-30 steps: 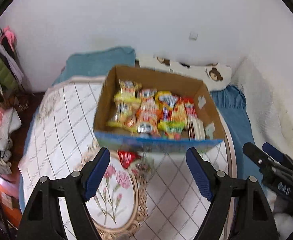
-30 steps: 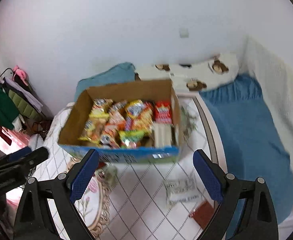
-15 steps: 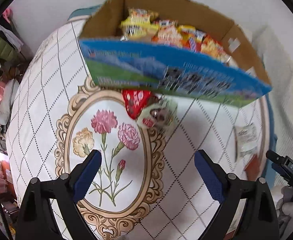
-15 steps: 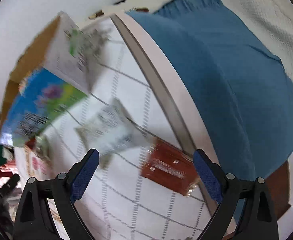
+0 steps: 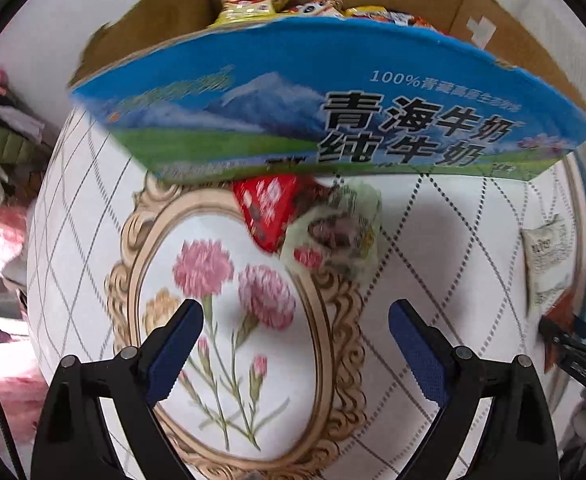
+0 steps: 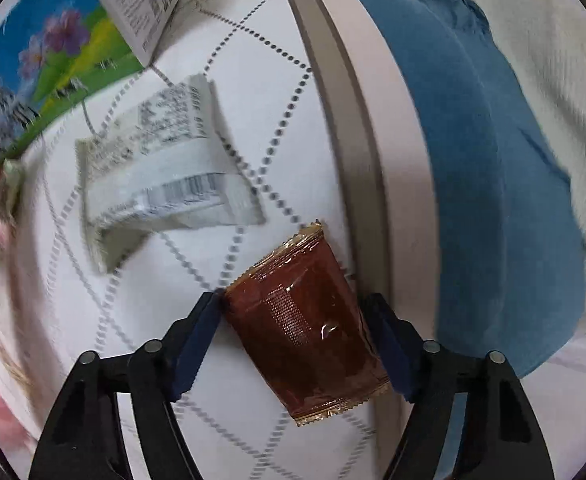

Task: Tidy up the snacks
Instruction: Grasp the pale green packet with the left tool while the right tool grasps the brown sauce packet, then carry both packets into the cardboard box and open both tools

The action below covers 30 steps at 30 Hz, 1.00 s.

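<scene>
While the right gripper (image 6: 295, 338) points down at the table (image 6: 253, 60), its jaws are closing around a brown packet (image 6: 305, 332) that lies flat between them. The left blue pad (image 6: 197, 344) touches the packet's corner; whether the right pad presses on it I cannot tell. This packet sits far to the right of the box (image 5: 333, 128), close to the table's rim and beside a blue cloth (image 6: 493, 160). A white packet (image 6: 165, 172) lies between the brown packet and the box, apart from both.

The left gripper (image 5: 295, 348) hangs with its jaws wide apart and nothing between them, over the flower picture (image 5: 229, 296) printed on the tabletop, just in front of the box. Directly against the front wall of the box lie a red packet (image 5: 269, 208) and a pale green packet (image 5: 333, 236), overlapping each other. Inside the box, more snacks (image 5: 253, 4) show above its blue printed wall.
</scene>
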Each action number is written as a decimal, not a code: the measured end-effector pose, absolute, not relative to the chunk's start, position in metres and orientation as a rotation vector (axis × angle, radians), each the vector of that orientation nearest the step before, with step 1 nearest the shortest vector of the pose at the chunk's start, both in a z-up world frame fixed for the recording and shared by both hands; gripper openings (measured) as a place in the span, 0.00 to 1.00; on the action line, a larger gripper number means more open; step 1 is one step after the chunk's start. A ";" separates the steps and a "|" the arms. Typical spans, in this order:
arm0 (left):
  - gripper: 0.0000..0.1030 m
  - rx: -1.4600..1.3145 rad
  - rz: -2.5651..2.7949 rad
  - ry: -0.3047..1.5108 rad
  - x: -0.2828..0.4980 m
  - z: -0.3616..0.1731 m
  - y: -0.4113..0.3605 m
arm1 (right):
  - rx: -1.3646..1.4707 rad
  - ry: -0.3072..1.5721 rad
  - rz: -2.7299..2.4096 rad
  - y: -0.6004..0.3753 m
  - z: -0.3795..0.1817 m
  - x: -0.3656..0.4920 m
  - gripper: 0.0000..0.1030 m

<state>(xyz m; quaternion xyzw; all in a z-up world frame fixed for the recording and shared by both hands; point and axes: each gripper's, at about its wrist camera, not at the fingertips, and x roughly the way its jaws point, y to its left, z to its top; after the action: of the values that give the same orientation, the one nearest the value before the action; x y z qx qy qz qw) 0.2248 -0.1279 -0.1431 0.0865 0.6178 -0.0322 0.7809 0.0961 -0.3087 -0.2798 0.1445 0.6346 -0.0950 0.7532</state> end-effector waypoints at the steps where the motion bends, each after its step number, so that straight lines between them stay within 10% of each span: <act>1: 0.92 0.202 -0.068 1.331 0.230 -0.145 -0.130 | 0.354 1.384 -0.193 -0.306 -0.279 0.096 0.70; 9: 0.92 0.247 -0.095 1.356 0.272 -0.164 -0.142 | 0.426 1.399 -0.125 -0.264 -0.277 0.098 0.70; 19: 0.39 0.205 -0.145 1.382 0.254 -0.169 -0.137 | 0.398 1.411 -0.102 -0.231 -0.263 0.112 0.65; 30: 0.39 -0.104 -0.183 1.552 0.174 -0.192 -0.078 | 0.356 1.457 0.002 -0.175 -0.260 0.079 0.69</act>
<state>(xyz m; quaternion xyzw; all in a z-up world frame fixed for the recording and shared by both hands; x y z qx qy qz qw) 0.1742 -0.0779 -0.1917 -0.0466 0.6992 -0.0825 0.7086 0.0793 -0.1750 -0.2602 0.1619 0.6622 0.0011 0.7316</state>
